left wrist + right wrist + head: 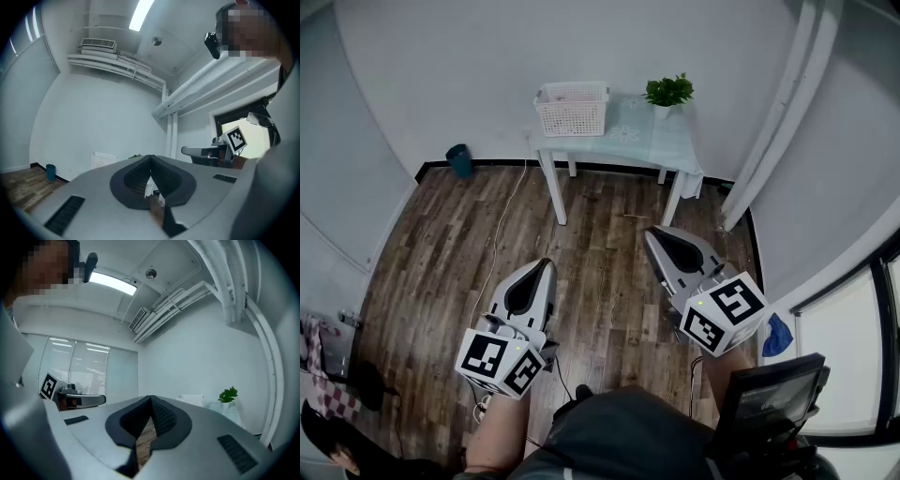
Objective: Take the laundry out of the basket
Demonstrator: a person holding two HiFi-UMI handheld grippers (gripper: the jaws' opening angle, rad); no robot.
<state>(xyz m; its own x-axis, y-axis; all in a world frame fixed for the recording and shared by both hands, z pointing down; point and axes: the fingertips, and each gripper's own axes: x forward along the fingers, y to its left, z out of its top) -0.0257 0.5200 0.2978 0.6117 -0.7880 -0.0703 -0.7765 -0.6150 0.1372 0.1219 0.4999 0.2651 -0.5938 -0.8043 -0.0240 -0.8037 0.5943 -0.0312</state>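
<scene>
A white slatted laundry basket (572,108) stands on a small white table (647,141) against the far wall; I cannot see what is inside it. The basket also shows small in the left gripper view (104,160) and the right gripper view (192,400). My left gripper (547,263) hovers over the wood floor well short of the table, jaws shut and empty (150,158). My right gripper (652,232) is held level with it on the right, also shut on nothing (151,398). Both point toward the table.
A potted green plant (668,91) sits on the table beside the basket. A teal bin (459,159) stands by the left wall, and a cable (502,234) trails over the floor. White pipes (769,122) and a window frame line the right side.
</scene>
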